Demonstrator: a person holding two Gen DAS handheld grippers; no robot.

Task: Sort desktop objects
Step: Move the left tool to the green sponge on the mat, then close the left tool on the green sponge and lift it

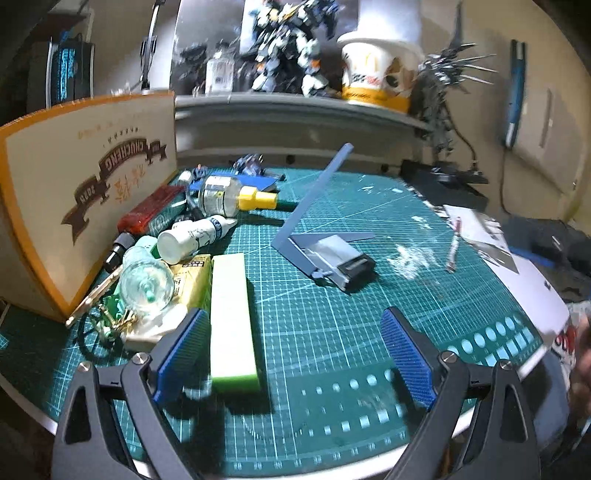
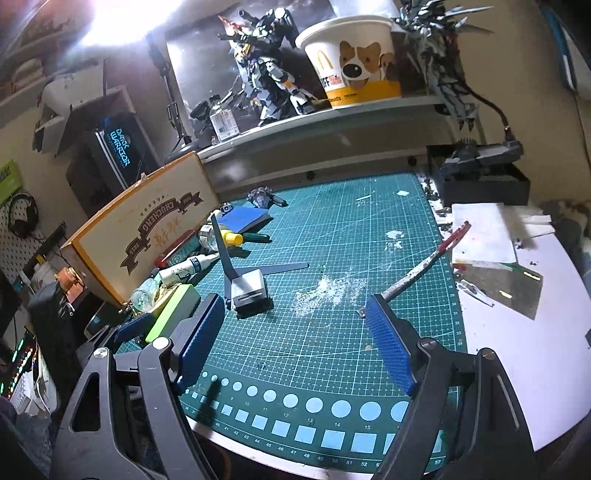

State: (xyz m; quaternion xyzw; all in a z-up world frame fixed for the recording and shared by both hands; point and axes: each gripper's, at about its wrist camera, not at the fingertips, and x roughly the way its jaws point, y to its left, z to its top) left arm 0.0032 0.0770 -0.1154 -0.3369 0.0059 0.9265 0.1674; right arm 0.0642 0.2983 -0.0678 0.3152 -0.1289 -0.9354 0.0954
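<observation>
Nearby, both gripper pairs (left gripper (image 1: 295,354), right gripper (image 2: 295,332)) spread wide, empty, green block (image 1: 232,317) beside clutter.

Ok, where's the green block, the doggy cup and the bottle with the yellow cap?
green block (image 1: 232,317), left wrist view, its pale top face.
doggy cup (image 2: 360,66), right wrist view, the dog's face.
bottle with the yellow cap (image 1: 218,195), left wrist view, its clear body.

Beige wall (image 2: 535,122), grey shelf (image 2: 332,122), glaring lamp (image 2: 110,22).
</observation>
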